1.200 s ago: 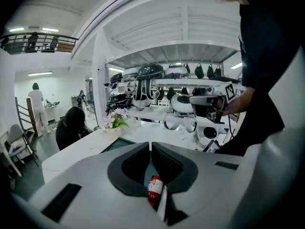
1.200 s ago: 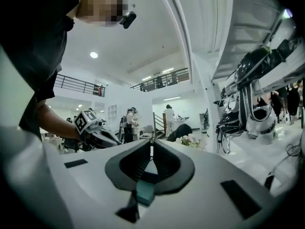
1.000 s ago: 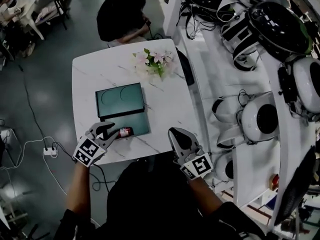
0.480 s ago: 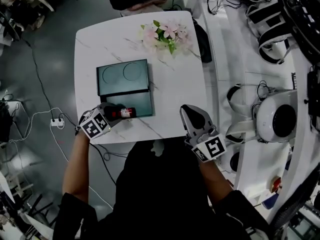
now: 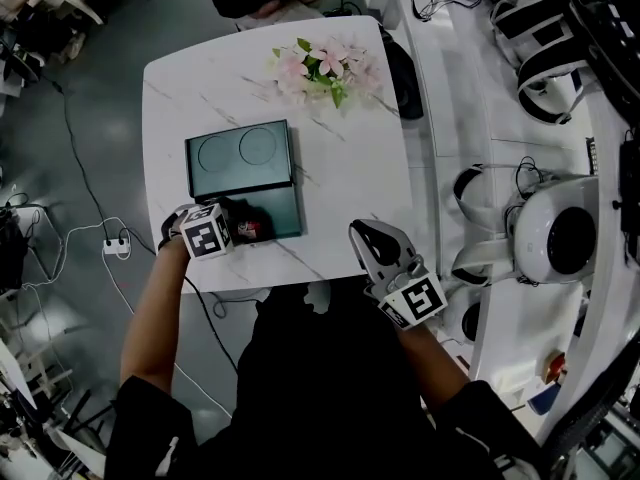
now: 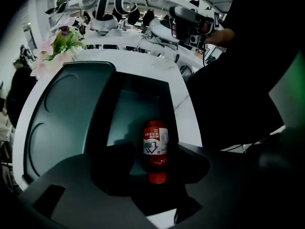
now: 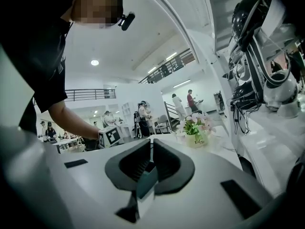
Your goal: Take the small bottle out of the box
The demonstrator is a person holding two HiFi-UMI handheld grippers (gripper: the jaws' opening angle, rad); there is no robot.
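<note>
A small red bottle (image 6: 155,148) with a white label lies on its side on the teal floor of the open dark green box (image 5: 281,208), near the box's front left corner. The bottle (image 5: 251,230) is partly hidden under my left gripper (image 5: 238,226) in the head view. In the left gripper view, my left gripper (image 6: 153,174) has its jaws opening, one on each side of the bottle, with dark gaps at the pads. My right gripper (image 5: 368,236) rests at the table's front right, away from the box. In the right gripper view, its jaws (image 7: 150,152) are shut and hold nothing.
The box lid (image 5: 240,156), with two round recesses, lies open behind the box floor. A pot of pink flowers (image 5: 325,66) stands at the table's far edge. White shelves with helmets and cables (image 5: 540,218) run along the right. A person sits beyond the table.
My left gripper has rolled so its marker cube faces up, and it stays at the bottle by the box's front corner. The right gripper has hardly moved.
</note>
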